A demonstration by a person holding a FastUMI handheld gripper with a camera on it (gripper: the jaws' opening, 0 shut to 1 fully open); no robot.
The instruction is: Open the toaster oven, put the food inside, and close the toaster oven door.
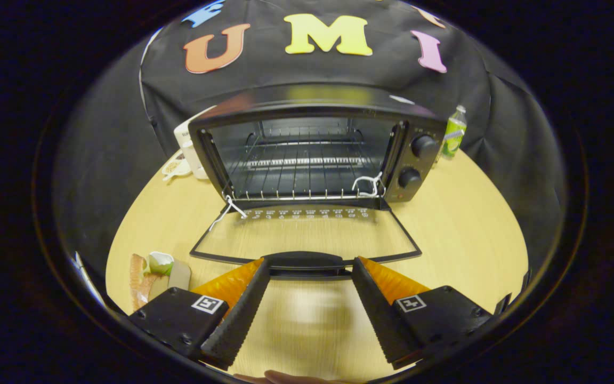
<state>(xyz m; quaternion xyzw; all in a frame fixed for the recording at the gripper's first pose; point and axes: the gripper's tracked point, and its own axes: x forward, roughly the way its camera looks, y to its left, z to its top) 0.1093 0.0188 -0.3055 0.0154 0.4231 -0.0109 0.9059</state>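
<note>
A black toaster oven (312, 146) stands on the wooden table (461, 229) with its glass door (307, 232) folded flat down toward me. Its wire rack (299, 178) is bare. The door's black handle (307, 262) lies just ahead of my fingertips, between them. My gripper (309, 272) is open, its fingers spread wide on either side of the handle and not pressing it. The food (155, 274), a small pile of pale and pink pieces, lies on the table to the left of the left finger.
A white appliance (192, 146) and a small dish (176, 168) sit behind the oven's left side. A green-labelled bottle (453, 133) stands to the oven's right. White strings (229, 208) hang at the rack's front corners. Two knobs (416, 160) face me.
</note>
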